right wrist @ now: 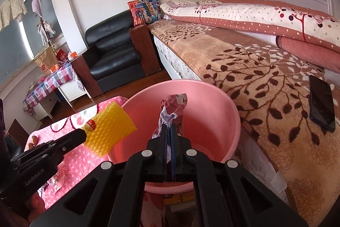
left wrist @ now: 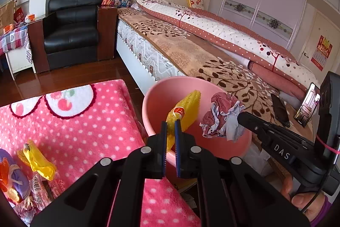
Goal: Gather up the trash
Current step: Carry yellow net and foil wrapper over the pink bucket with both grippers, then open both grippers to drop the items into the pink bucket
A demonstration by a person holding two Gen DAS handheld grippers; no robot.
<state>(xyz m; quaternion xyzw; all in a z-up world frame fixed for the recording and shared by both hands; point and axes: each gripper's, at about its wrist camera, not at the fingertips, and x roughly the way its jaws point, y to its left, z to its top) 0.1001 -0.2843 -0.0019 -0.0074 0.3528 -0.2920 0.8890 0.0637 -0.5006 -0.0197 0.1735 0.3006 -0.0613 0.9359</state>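
Left claw (left wrist: 171, 123) clamped on yellow bubble wrap (left wrist: 184, 112), right claw (right wrist: 167, 131) clamped on crumpled paper (right wrist: 173, 107); both over pink basin (right wrist: 212, 99). Judgement: release well inside rim, not near edge.

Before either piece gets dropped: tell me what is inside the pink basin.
The pink basin looks bare inside. The right tool and its crumpled paper cover part of the bottom; the left tool holds yellow bubble wrap at the rim.
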